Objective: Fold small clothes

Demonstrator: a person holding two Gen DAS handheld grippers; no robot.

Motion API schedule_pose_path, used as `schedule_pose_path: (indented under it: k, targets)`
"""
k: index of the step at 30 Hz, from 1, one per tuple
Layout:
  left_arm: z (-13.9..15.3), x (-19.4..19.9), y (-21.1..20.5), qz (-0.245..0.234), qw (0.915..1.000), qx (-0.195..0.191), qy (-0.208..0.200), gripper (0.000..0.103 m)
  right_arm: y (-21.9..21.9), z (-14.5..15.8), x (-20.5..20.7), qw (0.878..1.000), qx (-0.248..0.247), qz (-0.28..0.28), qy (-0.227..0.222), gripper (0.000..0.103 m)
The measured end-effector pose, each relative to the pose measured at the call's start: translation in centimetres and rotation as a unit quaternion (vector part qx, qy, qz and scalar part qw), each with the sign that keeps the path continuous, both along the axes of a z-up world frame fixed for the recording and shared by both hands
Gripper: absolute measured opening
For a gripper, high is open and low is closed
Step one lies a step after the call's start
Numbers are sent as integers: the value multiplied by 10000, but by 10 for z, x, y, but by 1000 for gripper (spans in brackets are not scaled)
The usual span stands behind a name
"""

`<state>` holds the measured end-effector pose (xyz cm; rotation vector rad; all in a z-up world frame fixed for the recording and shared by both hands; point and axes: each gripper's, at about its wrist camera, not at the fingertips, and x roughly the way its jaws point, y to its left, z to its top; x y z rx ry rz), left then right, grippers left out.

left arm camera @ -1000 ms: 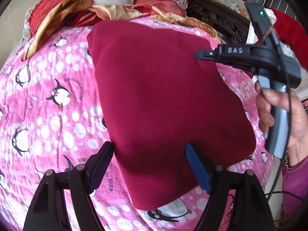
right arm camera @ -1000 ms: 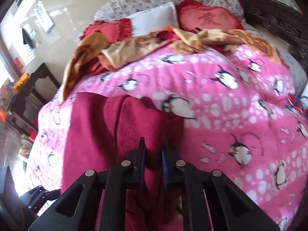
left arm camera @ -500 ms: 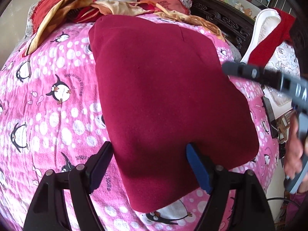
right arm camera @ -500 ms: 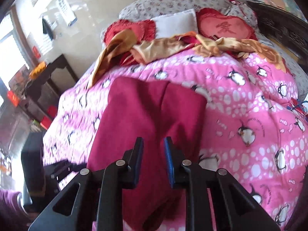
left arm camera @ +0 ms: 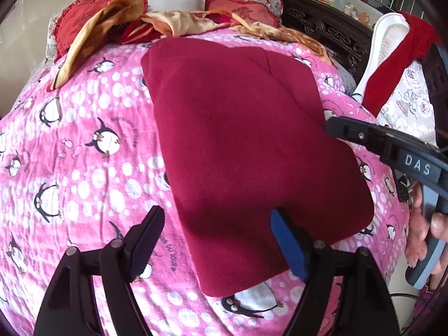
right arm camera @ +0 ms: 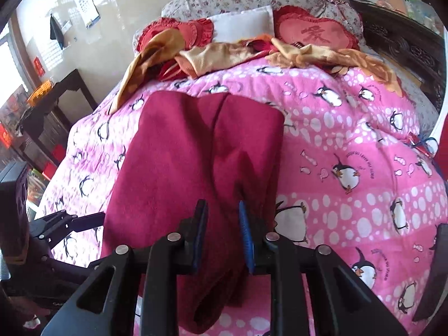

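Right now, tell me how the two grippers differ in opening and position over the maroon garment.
The left gripper gapes wide at the near left edge of the maroon garment; the right gripper leaves only a narrow gap. The left one's fingers straddle flat cloth, while the right one hangs over the garment's bunched right side. Both have blue pads and hold nothing.

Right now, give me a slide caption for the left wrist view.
Open left gripper hovering over the near edge of a folded dark red fleece garment on a pink penguin-print blanket.

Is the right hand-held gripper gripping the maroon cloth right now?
Cannot tell. In the right wrist view the right hand-held gripper frames the maroon cloth, jaws parted.
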<state>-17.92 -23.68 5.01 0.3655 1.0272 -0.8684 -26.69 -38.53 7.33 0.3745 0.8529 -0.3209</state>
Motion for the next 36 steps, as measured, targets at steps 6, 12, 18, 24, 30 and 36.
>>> schedule_pose_path:
  k: [6,12,18,24,30,36]
  targets:
    - [8,11,8,228,9996,-170,-9,87,-6,-23,0,9991,45,-311,294,24]
    - [7,34,12,407,9957,-598,573,91,-27,-33,-9,9975,632,-319,-40,36]
    - [0,61,11,501,9850,-1128,1205,96,-46,-38,-13,9919,1168,-204,-465,63]
    - [-21,78,-4,431,9812,-1144,1494,97,-59,-58,8,9848,1608,50,-660,70]
    - [-32,82,-24,245,9828,-1098,1462,97,-64,-68,26,9786,1900,180,-766,74]
    - [-38,83,-34,268,9838,-1035,1436,101,-61,-68,35,9794,1879,215,-701,76]
